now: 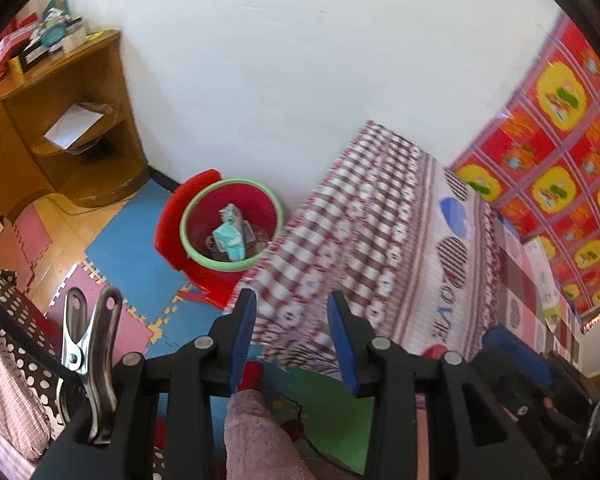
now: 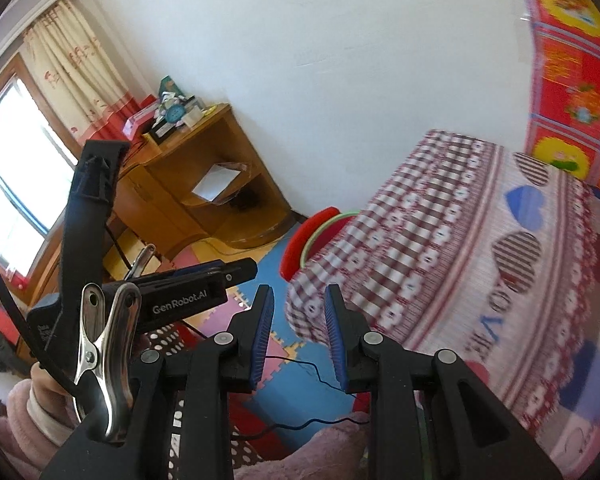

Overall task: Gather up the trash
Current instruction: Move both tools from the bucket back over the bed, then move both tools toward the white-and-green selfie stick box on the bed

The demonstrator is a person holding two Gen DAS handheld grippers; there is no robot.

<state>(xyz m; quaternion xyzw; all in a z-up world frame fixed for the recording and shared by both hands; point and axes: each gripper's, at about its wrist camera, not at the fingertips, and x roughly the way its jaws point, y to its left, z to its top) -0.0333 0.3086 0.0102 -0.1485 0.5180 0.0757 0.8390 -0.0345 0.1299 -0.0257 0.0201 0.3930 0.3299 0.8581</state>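
A white-walled bedroom held a bed point(image 1: 380, 240) draped in a red-and-white checked cover, which serves here as the landmark. Just beside the bed's near corner, on the foam-tile floor point(image 1: 128, 248), stood a red trash bin point(image 1: 228, 224) with a pale green rim; in it lay crumpled trash point(image 1: 230, 236), a teal-and-white wad on top of what looked like darker wrappers, though blur made those hard to read. Beyond the bin, farther from the bed, a wooden shelf unit point(image 1: 80, 120) stood against the wall. The left gripper point(image 1: 292, 320) hung above the bed's corner, its blue-padded jaws partly apart with nothing between them. The right gripper point(image 2: 300, 320) pointed at the same corner, jaws narrowly apart and likewise empty. From there the bed hid all but the bin's rim.
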